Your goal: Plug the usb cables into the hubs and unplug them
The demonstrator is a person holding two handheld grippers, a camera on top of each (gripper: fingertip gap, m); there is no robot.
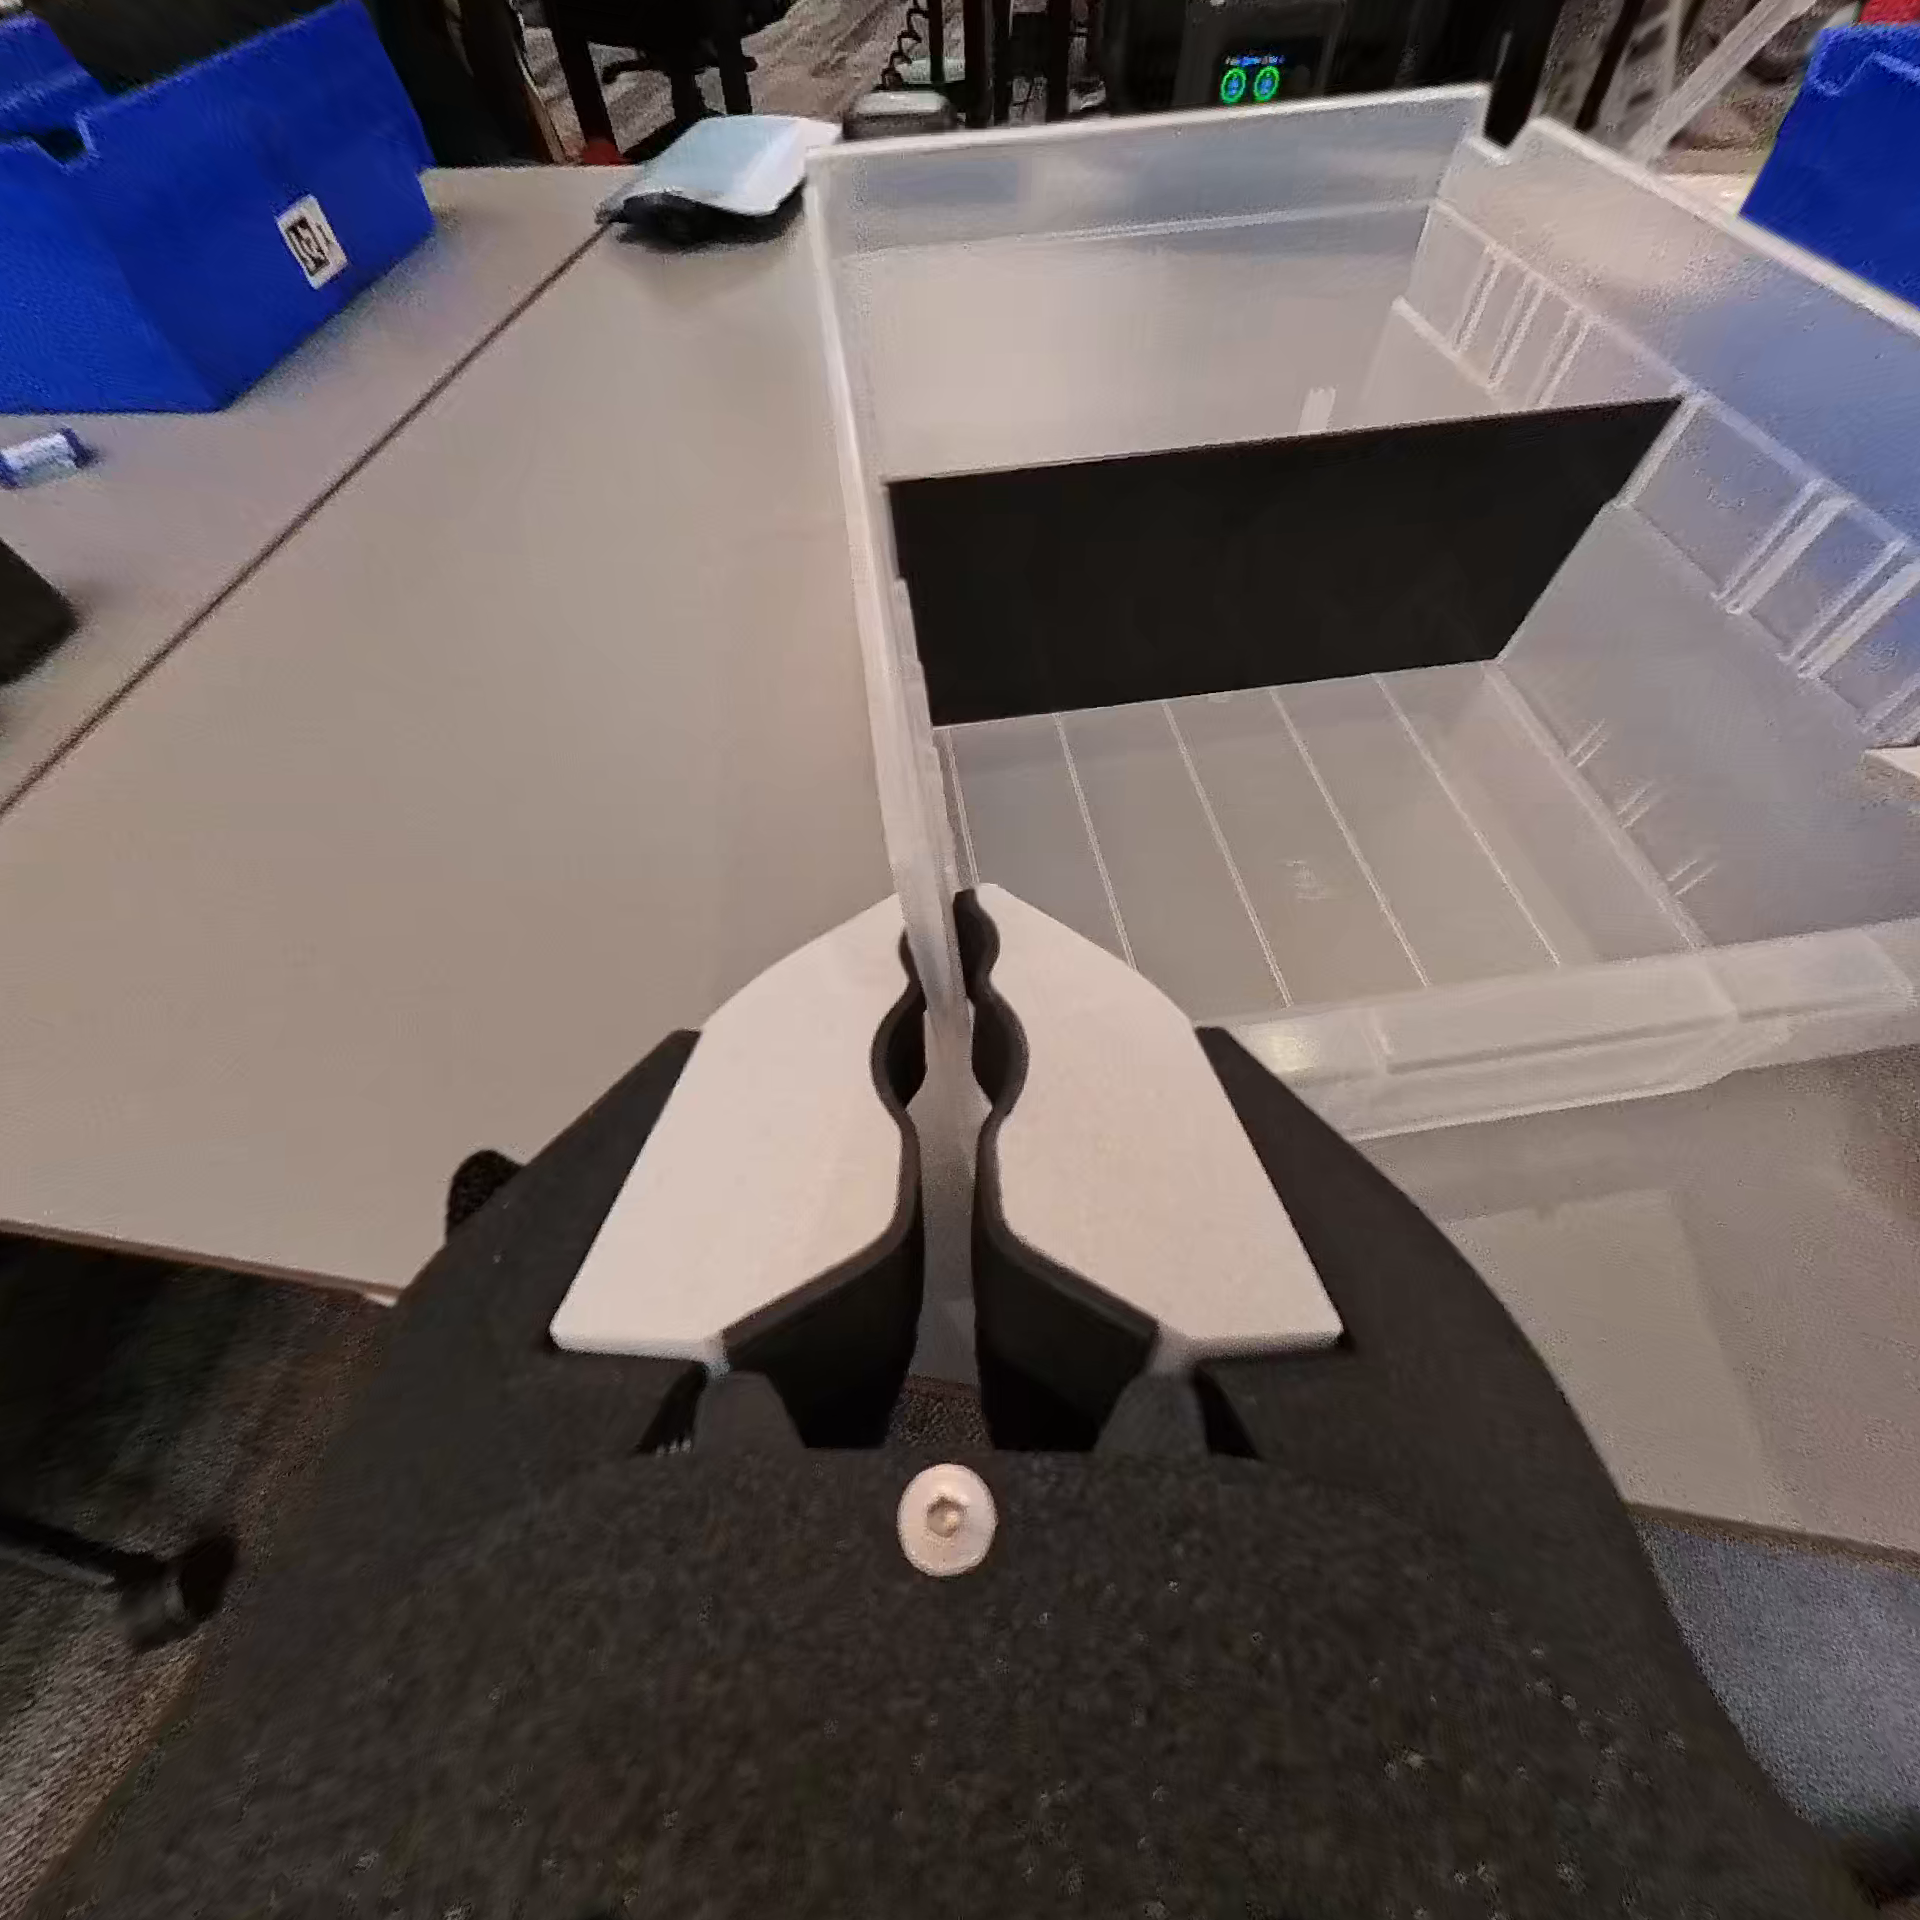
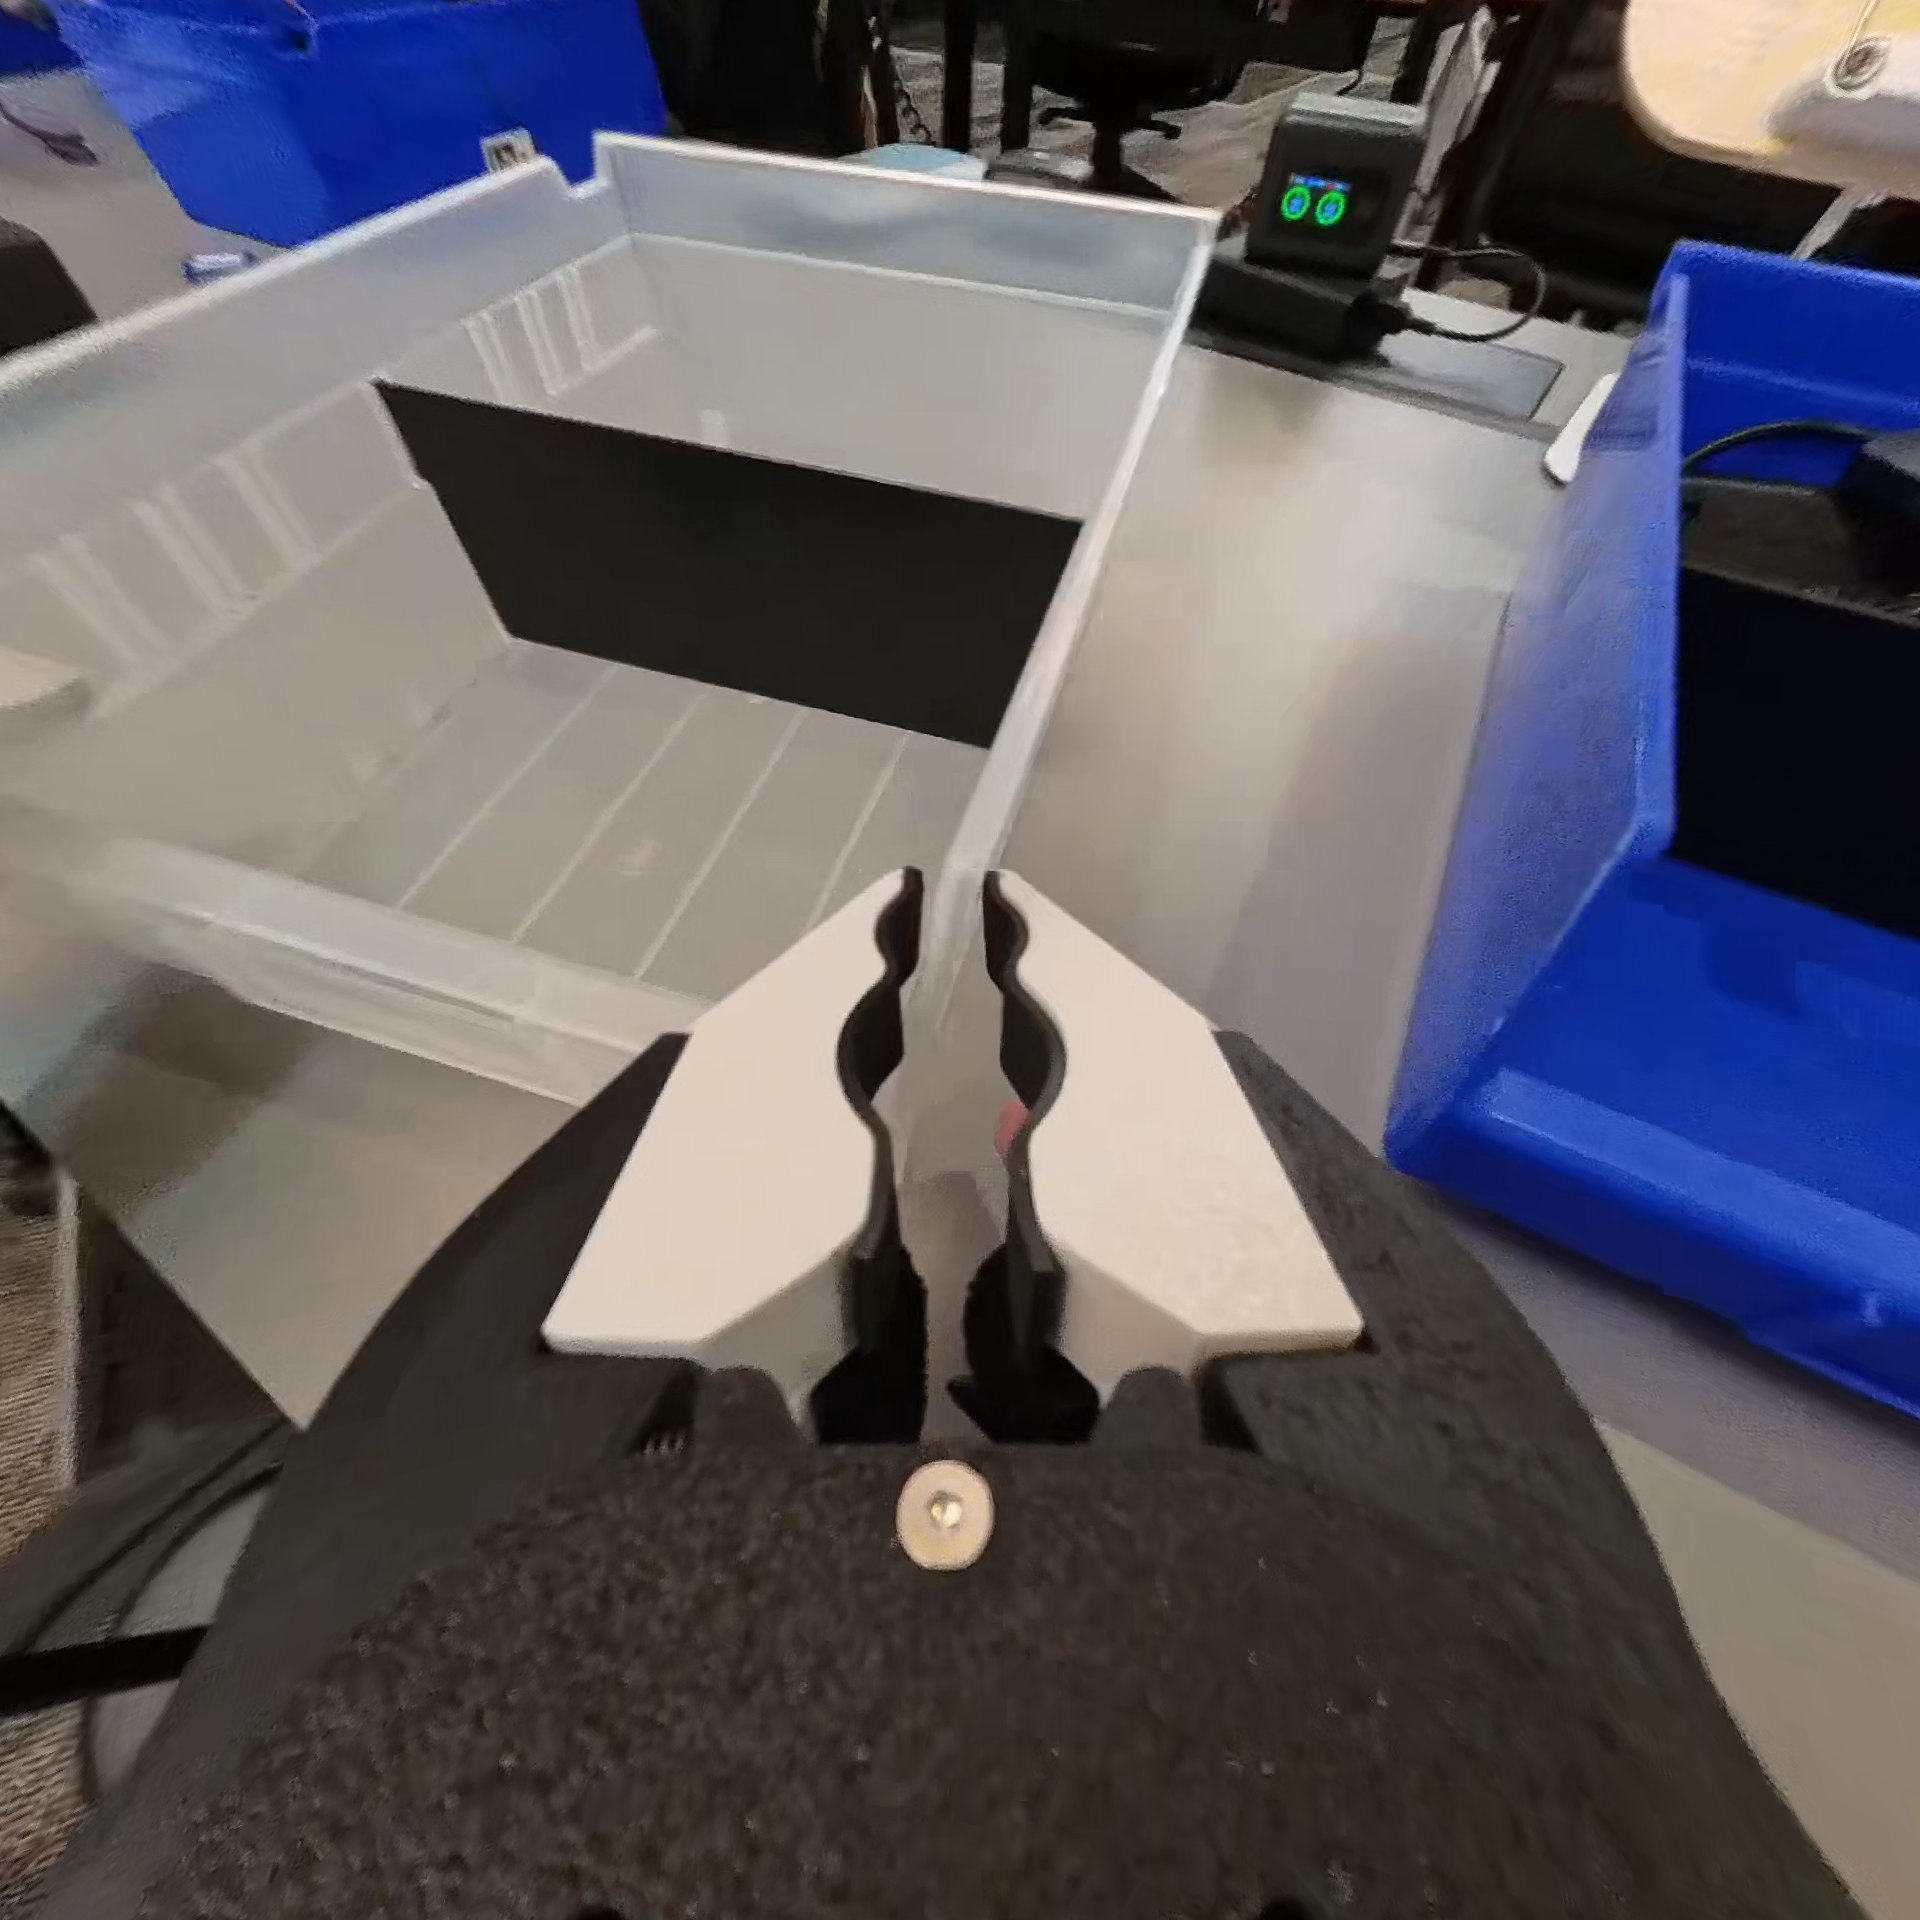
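Note:
A clear plastic bin [image 1: 1143, 197] stands on the grey table, split by a black divider [image 1: 1247, 561]. Both halves look empty. My left gripper [image 1: 940, 925] is shut on the bin's left wall near its front corner. In the right wrist view the same bin [image 2: 883, 218] and divider [image 2: 748, 582] show. My right gripper [image 2: 951, 894] is shut on the bin's right wall near the front. A dark object with a black cable [image 2: 1881, 488] lies in a blue bin at the right. I see no USB hub that I can tell.
Blue bins stand at the far left [image 1: 208, 239] and close on the right [image 2: 1662, 831]. A dark device with green lights [image 2: 1325, 208] sits behind the clear bin. A grey pouch [image 1: 717, 166] lies at the back. Bare table [image 1: 468, 727] extends left; its front edge is near.

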